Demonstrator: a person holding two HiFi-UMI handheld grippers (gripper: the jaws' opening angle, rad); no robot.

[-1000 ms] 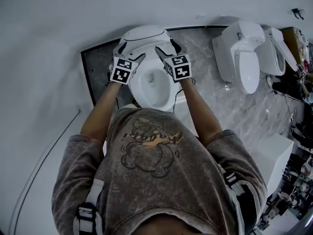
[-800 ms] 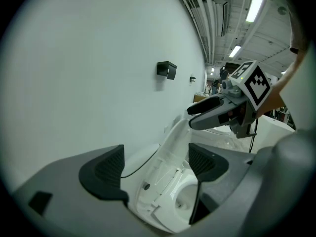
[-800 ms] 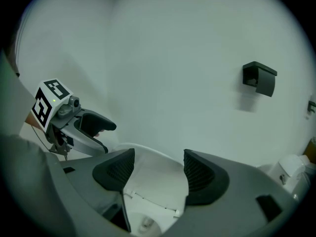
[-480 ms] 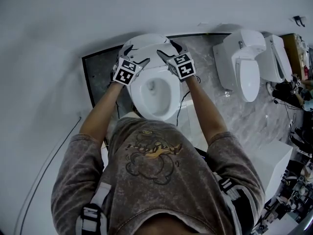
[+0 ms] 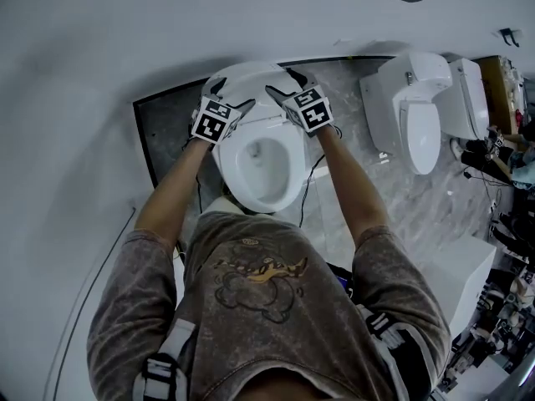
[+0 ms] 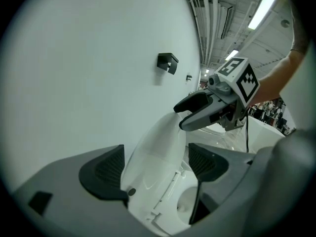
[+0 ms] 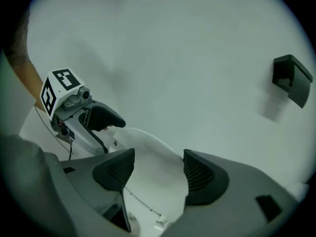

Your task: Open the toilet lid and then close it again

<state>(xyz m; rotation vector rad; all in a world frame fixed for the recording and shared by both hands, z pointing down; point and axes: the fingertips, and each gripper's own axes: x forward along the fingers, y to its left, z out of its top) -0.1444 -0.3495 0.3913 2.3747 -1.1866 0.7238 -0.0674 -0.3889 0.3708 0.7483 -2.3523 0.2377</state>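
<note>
A white toilet stands against the wall, its bowl and seat (image 5: 263,161) uncovered. Its lid (image 5: 251,78) is raised, leaning back towards the wall. My left gripper (image 5: 230,93) is at the lid's left edge and my right gripper (image 5: 282,84) at its right edge. Both are open, their jaws wide apart and straddling the lid. In the left gripper view the lid (image 6: 153,157) fills the gap between the dark pads, with the right gripper (image 6: 180,117) at its far edge. The right gripper view shows the lid (image 7: 153,177) between its pads.
Two more white toilets (image 5: 414,98) stand to the right on the marble floor. A black cable (image 5: 309,182) runs beside the bowl. A dark bracket (image 6: 169,63) hangs on the wall. A white box (image 5: 460,274) and clutter fill the right side.
Both grippers have moved a little farther towards the wall with the lid between them, and the lid stands more upright. More of the seat and bowl shows.
</note>
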